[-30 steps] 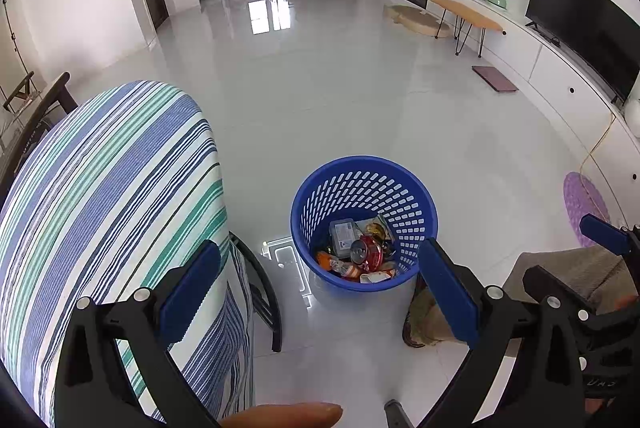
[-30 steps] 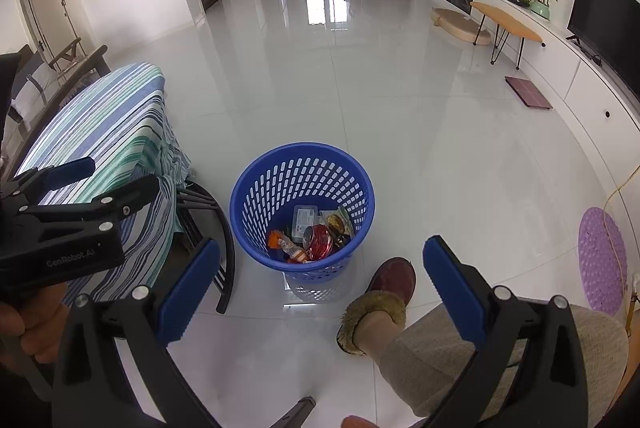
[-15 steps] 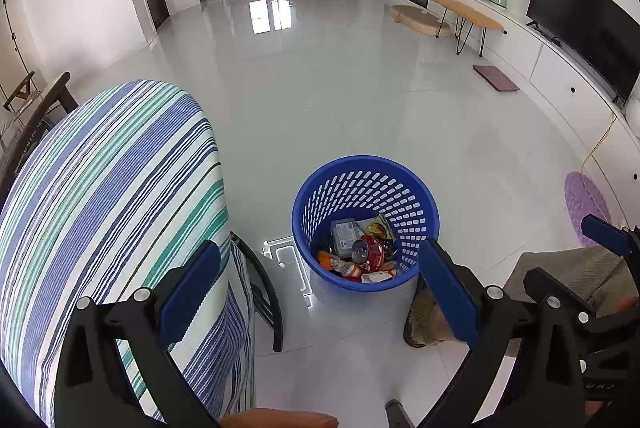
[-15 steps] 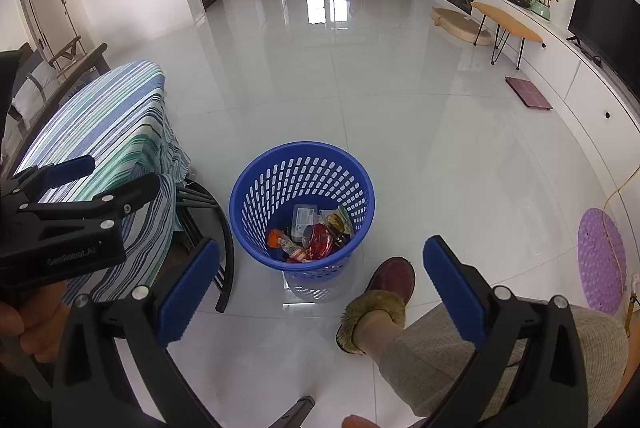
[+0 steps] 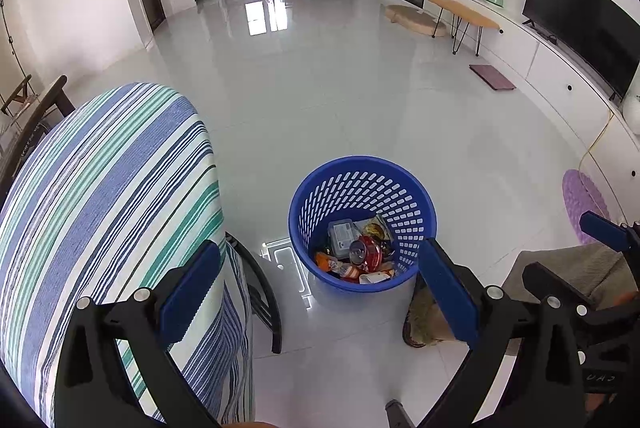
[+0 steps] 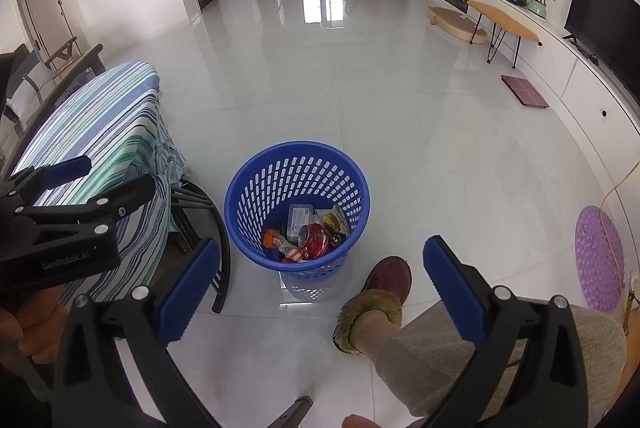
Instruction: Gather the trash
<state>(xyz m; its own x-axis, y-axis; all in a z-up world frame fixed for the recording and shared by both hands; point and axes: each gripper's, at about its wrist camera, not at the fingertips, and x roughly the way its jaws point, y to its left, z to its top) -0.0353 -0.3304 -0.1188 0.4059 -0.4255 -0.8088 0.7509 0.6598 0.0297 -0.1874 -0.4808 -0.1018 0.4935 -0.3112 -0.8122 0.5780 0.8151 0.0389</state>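
Observation:
A blue perforated trash basket (image 5: 316, 200) stands on the white tile floor; it also shows in the right wrist view (image 6: 248, 196). It holds trash: a red can (image 5: 365, 250), a grey packet (image 5: 340, 234), orange wrappers (image 5: 332, 264). My left gripper (image 5: 316, 286) is open and empty, held above and just short of the basket. My right gripper (image 6: 318, 276) is open and empty, also above and short of the basket. The left gripper shows at the left in the right wrist view (image 6: 60, 196).
A table with a striped blue-green cloth (image 5: 100, 208) stands left of the basket, with black chair legs (image 5: 264, 292) beside it. The person's slippered foot (image 6: 384, 288) and leg are right of the basket. A purple mat (image 6: 598, 260) lies at far right.
Almost nothing has moved. Both grippers stay open and empty, and the basket has shifted only slightly in the views.

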